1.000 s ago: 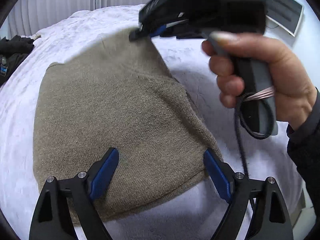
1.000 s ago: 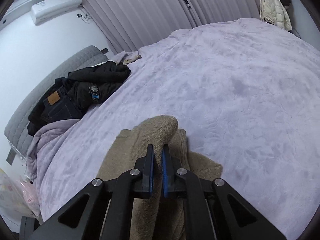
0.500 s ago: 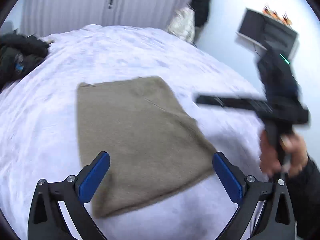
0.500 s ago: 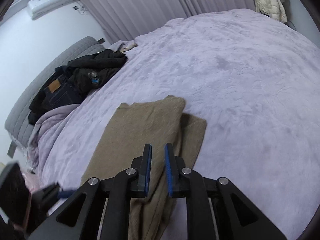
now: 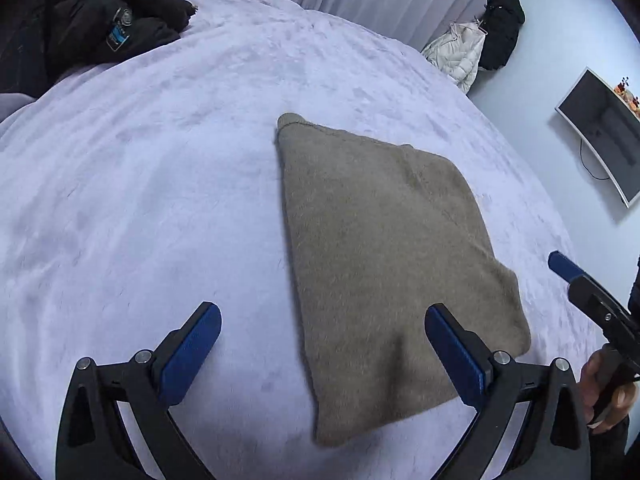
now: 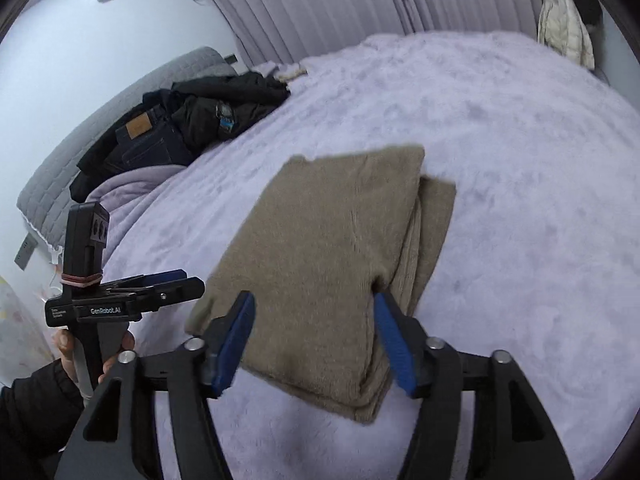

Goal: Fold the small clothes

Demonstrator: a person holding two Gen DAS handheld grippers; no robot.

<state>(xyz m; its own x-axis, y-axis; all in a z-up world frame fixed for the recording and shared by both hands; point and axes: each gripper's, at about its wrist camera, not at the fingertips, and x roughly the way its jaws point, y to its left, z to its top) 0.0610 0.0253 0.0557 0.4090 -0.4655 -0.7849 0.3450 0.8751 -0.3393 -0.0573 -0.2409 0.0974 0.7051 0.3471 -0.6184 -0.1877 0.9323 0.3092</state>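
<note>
- Pale lilac bedding (image 5: 160, 168) covers a wide bed, with vertical blinds (image 6: 320, 4) along the far wall.
- Folded into a rough rectangle, the tan knit garment (image 5: 384, 248) lies flat on the bedding, its layered edges showing along the right side in the right wrist view (image 6: 340, 252).
- The left gripper (image 5: 324, 344) hovers over the garment's near-left edge with its blue pads spread wide, gripping nothing.
- The right gripper (image 6: 316, 340) is also spread wide and empty above the garment's near edge, one pad beside the layered fold.
- Dark clothes (image 6: 180, 124) are piled at the far left against a grey headboard (image 6: 100, 120).
- At far right, a cream jacket (image 5: 456, 52) hangs and a screen (image 5: 600, 132) is mounted on the wall.
</note>
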